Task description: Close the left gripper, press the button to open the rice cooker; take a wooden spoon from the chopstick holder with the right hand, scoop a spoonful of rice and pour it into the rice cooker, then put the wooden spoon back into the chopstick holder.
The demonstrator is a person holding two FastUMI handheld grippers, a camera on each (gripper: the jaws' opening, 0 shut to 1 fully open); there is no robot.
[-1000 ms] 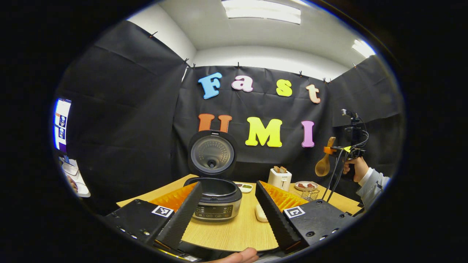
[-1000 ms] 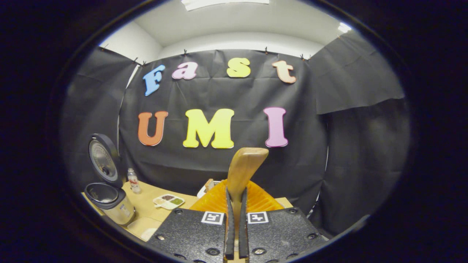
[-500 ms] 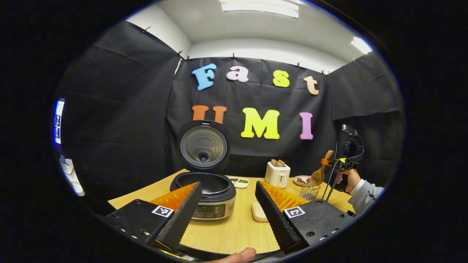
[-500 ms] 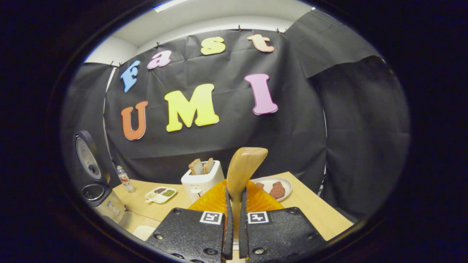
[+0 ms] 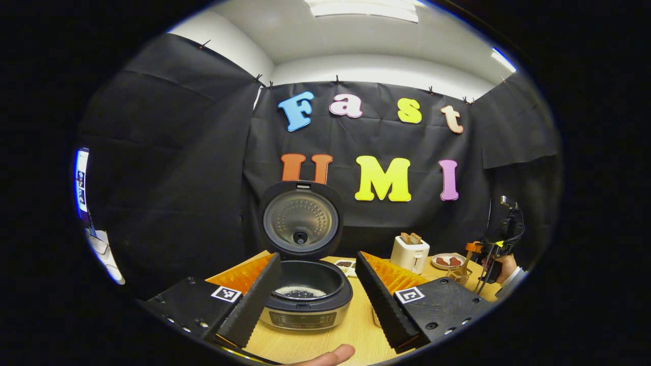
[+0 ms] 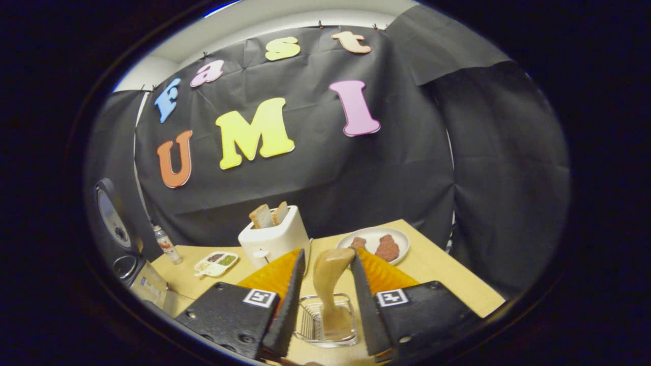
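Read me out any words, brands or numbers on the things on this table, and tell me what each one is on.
No text here reads clearly enough to quote.
Rice cooker front panel: markings too small to read.
Toaster front: a small mark, too blurred to read.
Bottle label: too blurred to read.

The left gripper (image 5: 316, 292) is held with jaws spread wide. The right gripper (image 6: 325, 300) is held with jaws parted, touching nothing.

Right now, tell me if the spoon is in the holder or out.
In. The spoon stands in the wire holder, handle up, between the open right gripper's fingers, which are off it.
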